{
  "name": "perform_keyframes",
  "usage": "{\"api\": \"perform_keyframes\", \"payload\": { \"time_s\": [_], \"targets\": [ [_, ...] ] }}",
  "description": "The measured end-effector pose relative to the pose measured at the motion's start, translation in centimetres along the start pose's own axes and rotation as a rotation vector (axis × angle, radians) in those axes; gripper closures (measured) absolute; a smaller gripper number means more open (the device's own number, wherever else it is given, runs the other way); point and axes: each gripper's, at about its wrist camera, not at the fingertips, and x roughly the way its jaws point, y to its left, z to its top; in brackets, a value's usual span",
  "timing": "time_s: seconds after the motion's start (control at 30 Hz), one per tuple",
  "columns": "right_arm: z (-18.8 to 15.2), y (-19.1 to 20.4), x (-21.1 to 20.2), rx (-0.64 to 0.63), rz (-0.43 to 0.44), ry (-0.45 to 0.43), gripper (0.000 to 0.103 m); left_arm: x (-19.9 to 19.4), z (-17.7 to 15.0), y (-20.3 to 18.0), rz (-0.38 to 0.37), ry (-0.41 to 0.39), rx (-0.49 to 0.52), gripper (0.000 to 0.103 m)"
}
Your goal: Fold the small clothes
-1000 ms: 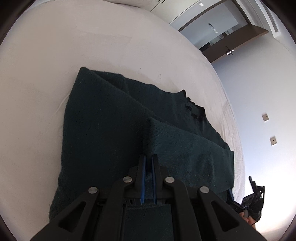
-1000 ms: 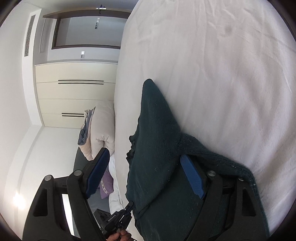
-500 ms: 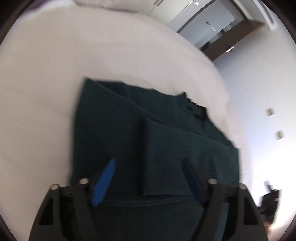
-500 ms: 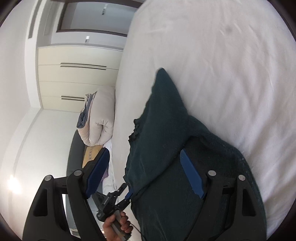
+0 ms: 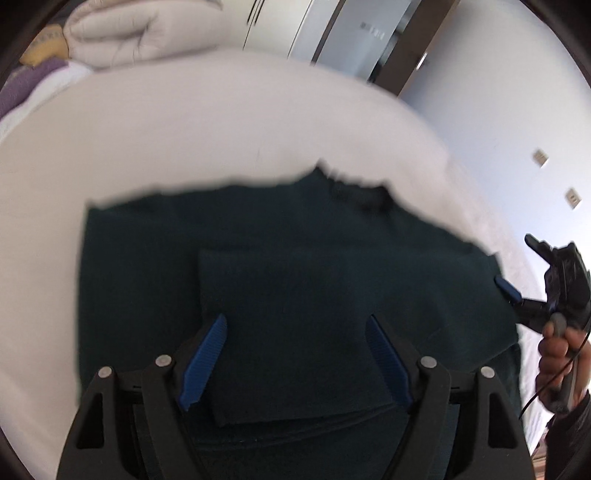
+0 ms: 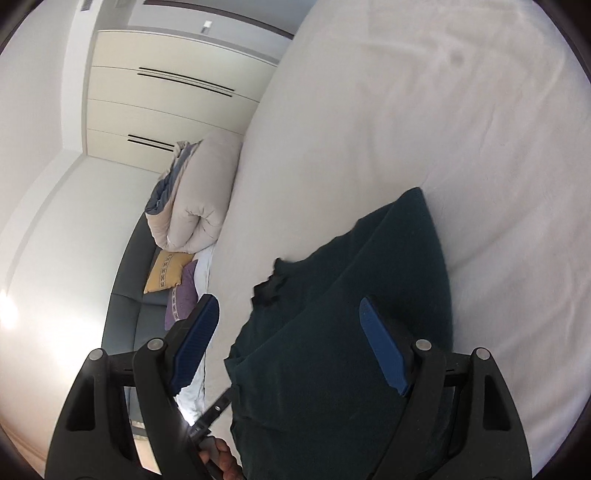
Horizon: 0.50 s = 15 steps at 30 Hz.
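A dark green knit garment point(image 5: 280, 266) lies flat on the white bed point(image 5: 207, 129), with a sleeve folded across its middle. My left gripper point(image 5: 295, 360) is open and empty, hovering above the garment's near part. In the right wrist view the same garment point(image 6: 351, 332) fills the lower middle. My right gripper point(image 6: 291, 347) is open and empty above its edge; it also shows in the left wrist view point(image 5: 517, 295) at the garment's right side, held by a hand.
A rolled beige duvet point(image 6: 199, 192), a yellow cushion point(image 6: 166, 271) and a purple cushion point(image 6: 181, 299) lie at the head of the bed. White wardrobes point(image 6: 177, 85) and a doorway point(image 5: 373, 33) stand beyond. White sheet point(image 6: 461, 129) extends past the garment.
My left gripper opened and let go of the garment fold, then pulled back and up. My right gripper, open throughout, drew back from the garment. The garment now lies flat.
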Motion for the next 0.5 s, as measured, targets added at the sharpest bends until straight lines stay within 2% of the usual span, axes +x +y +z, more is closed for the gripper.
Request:
{"api": "perform_keyframes", "payload": {
  "time_s": [0.03, 0.1, 0.17, 0.37, 0.5],
  "targets": [
    [0.0, -0.8, 0.6, 0.01, -0.016, 0.025, 0.025, 0.0, -0.3, -0.2, 0.014, -0.021, 0.031, 0.024],
    [-0.7, -0.7, 0.1, -0.052, 0.006, 0.022, 0.025, 0.1, -0.9, -1.1, 0.063, -0.031, 0.111, 0.024],
    [-1.8, -0.7, -0.6, -0.084, -0.007, 0.036, 0.025, 0.1, -1.1, -1.5, 0.085, -0.037, 0.14, 0.022],
    [-5.4, -1.1, -3.8, -0.129, -0.038, 0.037, 0.025, -0.6, -1.5, -1.1, 0.049, -0.045, 0.096, 0.022],
    [-7.4, -0.8, -6.4, -0.139, -0.076, -0.003, 0.024, -4.3, -3.0, 0.5, -0.024, -0.07, 0.005, 0.022]
  ]
}}
